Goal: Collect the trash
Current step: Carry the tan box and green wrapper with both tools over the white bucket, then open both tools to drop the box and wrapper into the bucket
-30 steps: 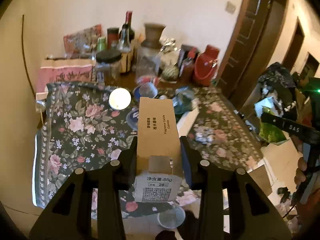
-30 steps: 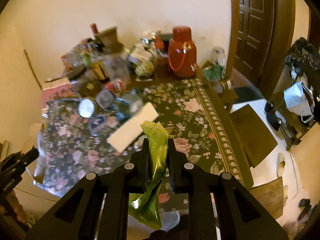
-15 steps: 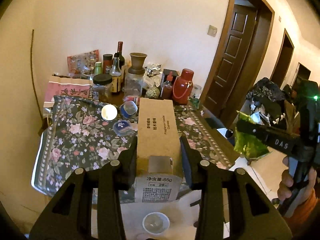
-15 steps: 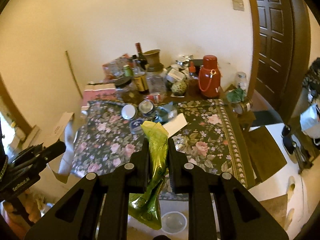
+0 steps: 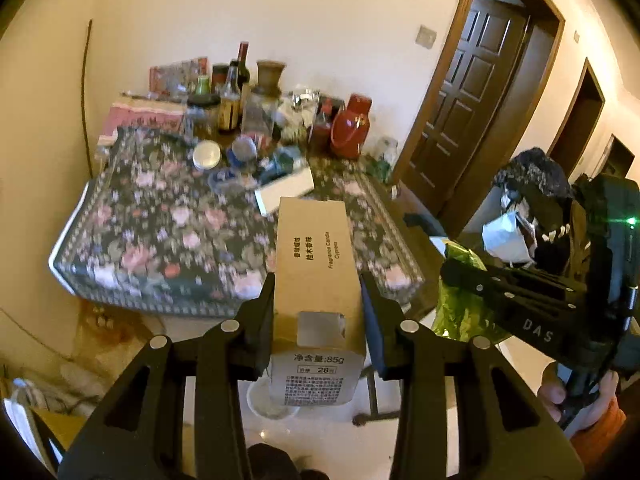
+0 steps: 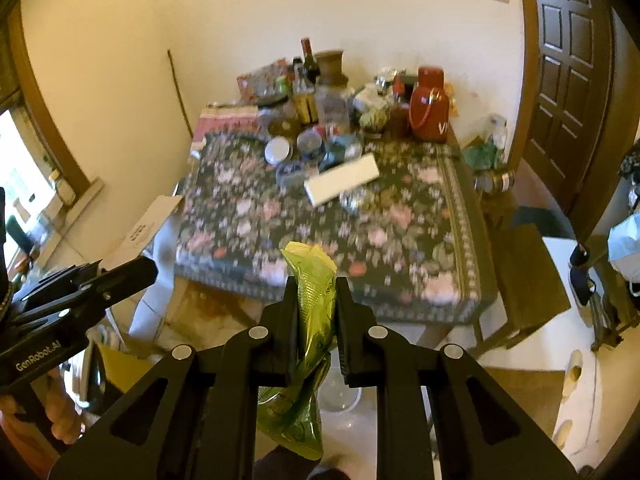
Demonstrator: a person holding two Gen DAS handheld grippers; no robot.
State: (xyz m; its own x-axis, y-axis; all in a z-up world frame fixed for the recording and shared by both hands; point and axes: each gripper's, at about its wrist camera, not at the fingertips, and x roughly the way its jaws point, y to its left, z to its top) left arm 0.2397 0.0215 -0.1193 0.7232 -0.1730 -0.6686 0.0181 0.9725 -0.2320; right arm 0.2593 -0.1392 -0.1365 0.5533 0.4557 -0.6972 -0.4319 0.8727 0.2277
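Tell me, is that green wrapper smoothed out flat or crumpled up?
Crumpled. The green wrapper is twisted and bunched between the right gripper, whose jaws pinch it.

A lived-in home: a surface [image 6: 460, 240] under a floral cloth, bottles and jars [image 6: 308, 92] crowded at twelve o'clock, panelled wooden doors [image 6: 568, 80] at two o'clock.
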